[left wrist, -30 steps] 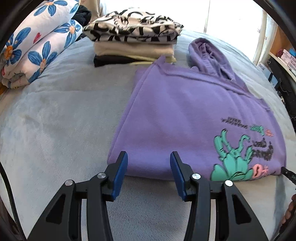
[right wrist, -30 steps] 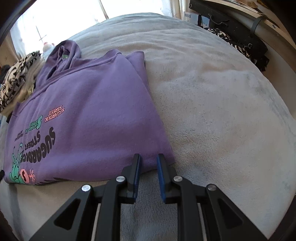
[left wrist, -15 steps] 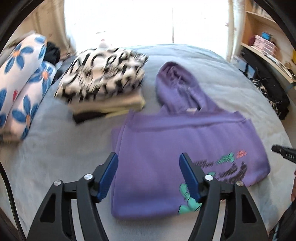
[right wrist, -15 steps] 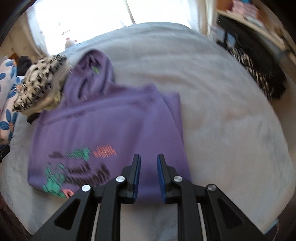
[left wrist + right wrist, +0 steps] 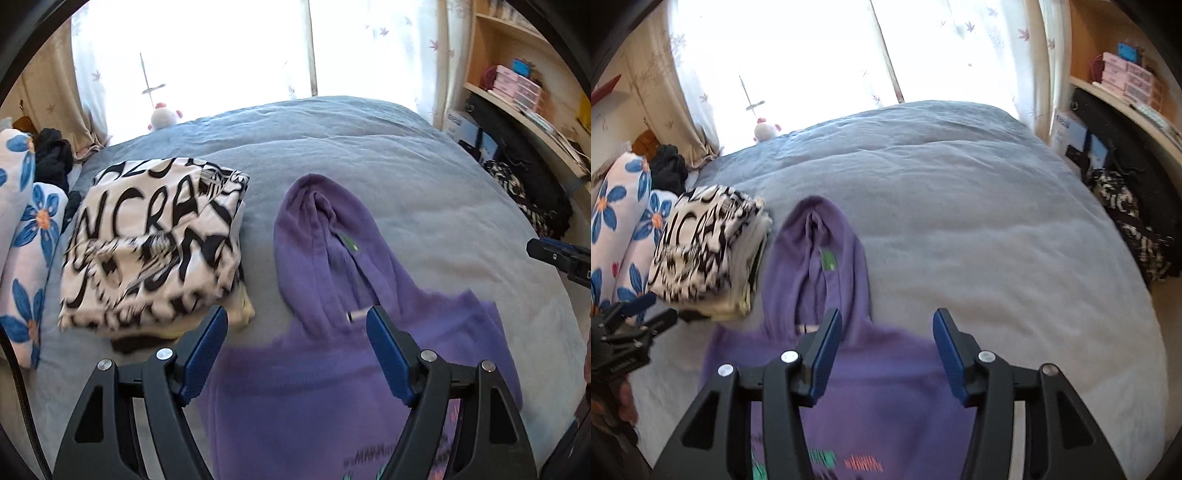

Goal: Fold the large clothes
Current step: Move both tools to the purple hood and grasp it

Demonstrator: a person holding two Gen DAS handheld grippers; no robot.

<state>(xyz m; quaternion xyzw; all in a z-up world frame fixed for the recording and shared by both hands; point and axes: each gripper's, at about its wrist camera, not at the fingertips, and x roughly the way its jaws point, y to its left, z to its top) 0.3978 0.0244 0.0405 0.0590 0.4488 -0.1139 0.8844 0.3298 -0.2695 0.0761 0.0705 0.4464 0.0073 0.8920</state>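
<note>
Purple hooded sweatshirt [image 5: 332, 369] lies flat on grey fleece bedspread [image 5: 424, 184], hood pointing toward the window. Left gripper [image 5: 297, 345] is spread wide above the neckline, holding nothing. Right gripper [image 5: 886, 345] is likewise released over the shoulder area. Stack of folded black-and-white patterned clothes [image 5: 147, 243] sits just beside the hood.

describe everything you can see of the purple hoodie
The purple hoodie looks like soft fleece and lies flat on the grey bed cover. Its body is folded into a block, with no sleeves showing. The hood points toward the window, with a green tag inside. Green and pink print shows near the bottom edge. A stack of folded clothes sits just left of it. Both open grippers hover above, neither holding it.
</note>
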